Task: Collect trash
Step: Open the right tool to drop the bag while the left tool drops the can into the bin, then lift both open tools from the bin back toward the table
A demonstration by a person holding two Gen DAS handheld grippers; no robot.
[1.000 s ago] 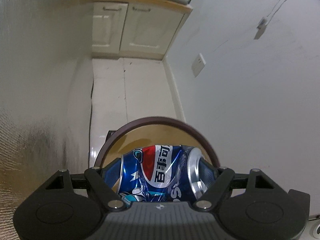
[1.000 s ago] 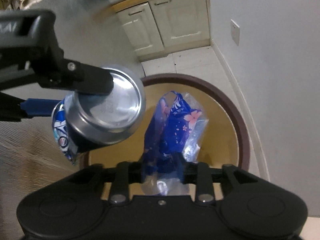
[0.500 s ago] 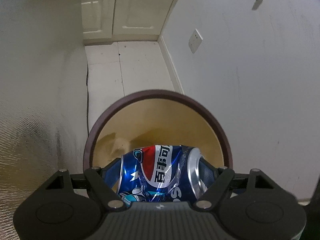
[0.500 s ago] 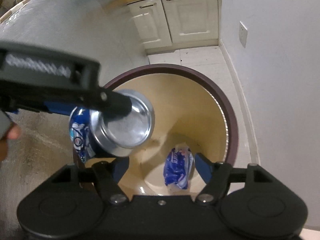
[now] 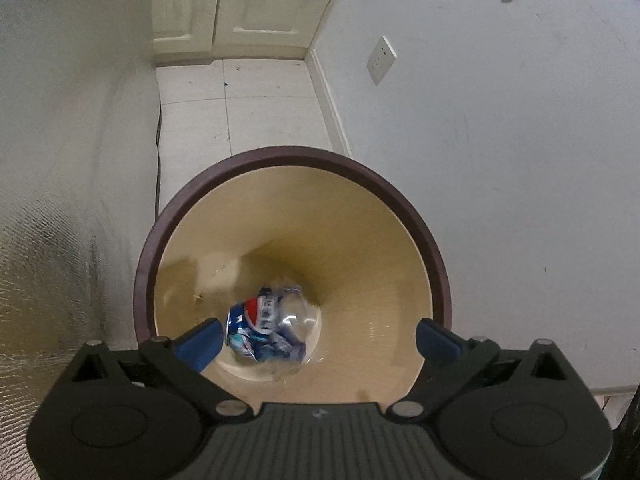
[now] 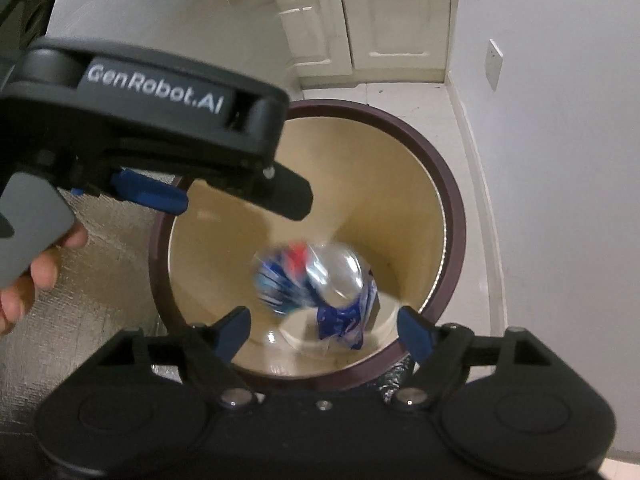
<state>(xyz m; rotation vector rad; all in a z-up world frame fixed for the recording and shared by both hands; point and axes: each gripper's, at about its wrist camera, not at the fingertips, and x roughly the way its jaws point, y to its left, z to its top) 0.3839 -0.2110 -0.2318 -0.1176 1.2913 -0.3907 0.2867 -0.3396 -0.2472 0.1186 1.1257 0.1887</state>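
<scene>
A round bin with a dark brown rim [image 5: 224, 168] [image 6: 452, 176] and tan inside stands on the floor below both grippers. A crushed blue Pepsi can [image 5: 256, 322] is inside it; in the right wrist view the can [image 6: 292, 280] is blurred, in motion. A blue plastic wrapper [image 6: 344, 322] lies at the bin's bottom. My left gripper [image 5: 318, 340] is open and empty above the bin; it also shows in the right wrist view [image 6: 224, 196] over the bin's left rim. My right gripper [image 6: 324, 330] is open and empty above the bin's near side.
A white wall with a socket [image 5: 382, 60] is on the right. A silvery textured surface [image 5: 48, 240] rises on the left. Cream cabinets [image 6: 360, 24] stand at the far end of the tiled floor [image 5: 240, 120].
My left gripper opened and let go of the Pepsi can, which dropped into the bin. My right gripper released the blue wrapper earlier, and it now lies at the bottom.
</scene>
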